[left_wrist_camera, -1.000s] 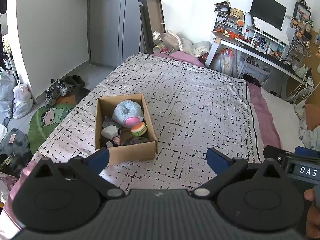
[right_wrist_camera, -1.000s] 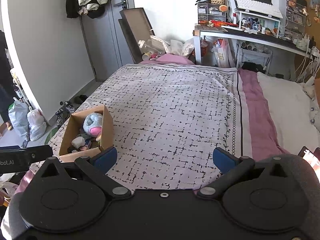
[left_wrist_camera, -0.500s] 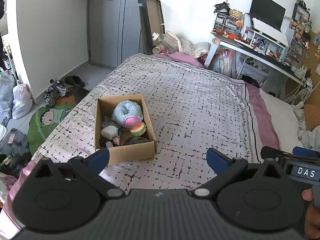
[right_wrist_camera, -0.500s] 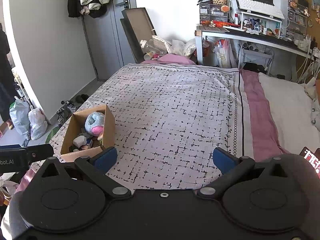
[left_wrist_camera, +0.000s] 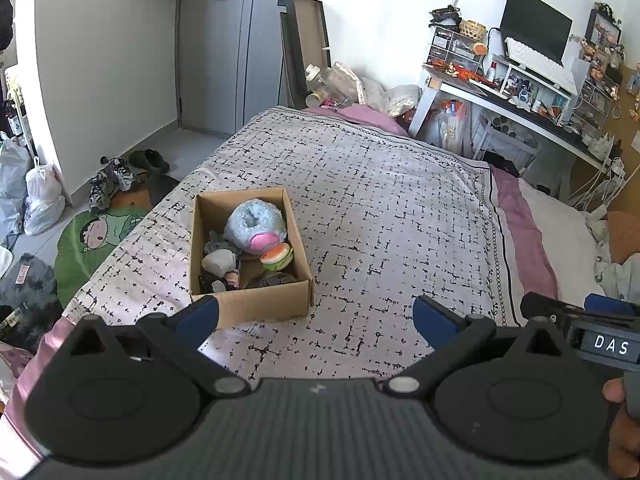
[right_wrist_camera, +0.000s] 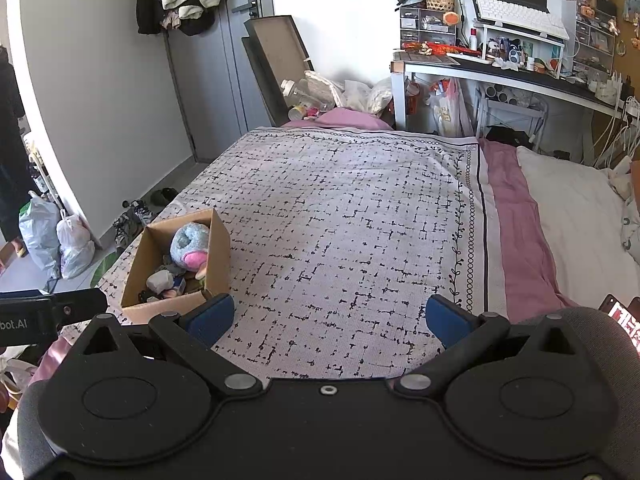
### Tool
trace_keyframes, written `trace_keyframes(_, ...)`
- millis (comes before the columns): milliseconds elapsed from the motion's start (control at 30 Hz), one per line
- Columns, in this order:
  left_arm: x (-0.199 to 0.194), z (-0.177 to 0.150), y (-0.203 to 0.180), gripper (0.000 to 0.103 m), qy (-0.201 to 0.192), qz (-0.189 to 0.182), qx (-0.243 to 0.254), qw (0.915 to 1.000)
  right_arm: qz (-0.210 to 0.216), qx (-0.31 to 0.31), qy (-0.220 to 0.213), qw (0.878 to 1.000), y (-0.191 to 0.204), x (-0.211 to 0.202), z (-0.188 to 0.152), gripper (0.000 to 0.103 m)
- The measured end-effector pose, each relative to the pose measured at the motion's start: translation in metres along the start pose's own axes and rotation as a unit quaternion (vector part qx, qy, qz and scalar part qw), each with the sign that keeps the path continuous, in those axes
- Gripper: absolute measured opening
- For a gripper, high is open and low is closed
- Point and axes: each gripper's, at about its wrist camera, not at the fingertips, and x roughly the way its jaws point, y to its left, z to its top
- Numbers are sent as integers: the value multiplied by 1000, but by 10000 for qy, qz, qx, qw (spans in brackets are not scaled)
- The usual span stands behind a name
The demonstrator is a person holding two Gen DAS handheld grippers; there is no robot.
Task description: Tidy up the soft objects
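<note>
A cardboard box [left_wrist_camera: 248, 308] sits on the bed's black-and-white patterned bedspread [left_wrist_camera: 380, 216], toward the near left of the bed, its top open. Inside it, a fluffy light-blue plush with a pink part [left_wrist_camera: 256, 224] fills the far end and leans against the right wall. Just in front of it lies a small burger-shaped toy [left_wrist_camera: 277, 257] in orange, white and green, by the right wall. A grey stuffed toy [left_wrist_camera: 218, 261] rests along the left wall, with more small dark soft items at the near end that are too jumbled to name. The left gripper [left_wrist_camera: 314, 320] hovers over the near edge of the bed, its blue-padded jaws spread wide and empty, the left fingertip overlapping the box's near wall in the view. The right gripper [right_wrist_camera: 330, 316] also hovers above the bedspread with jaws spread wide and nothing between them; from its camera the box lies to the left, just past its left finger. Part of a hand [left_wrist_camera: 622, 428] shows at the lower right of the left view. At the far right stands a cluttered desk [right_wrist_camera: 500, 68] with a white keyboard [right_wrist_camera: 520, 12].
</note>
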Motion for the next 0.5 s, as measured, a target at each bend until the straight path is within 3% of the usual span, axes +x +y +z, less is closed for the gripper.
trace_keyframes(500,-3,-2,-1,102,-12,-6,-46,10000,29,-50,-18,10000,2,-2,-1,103)
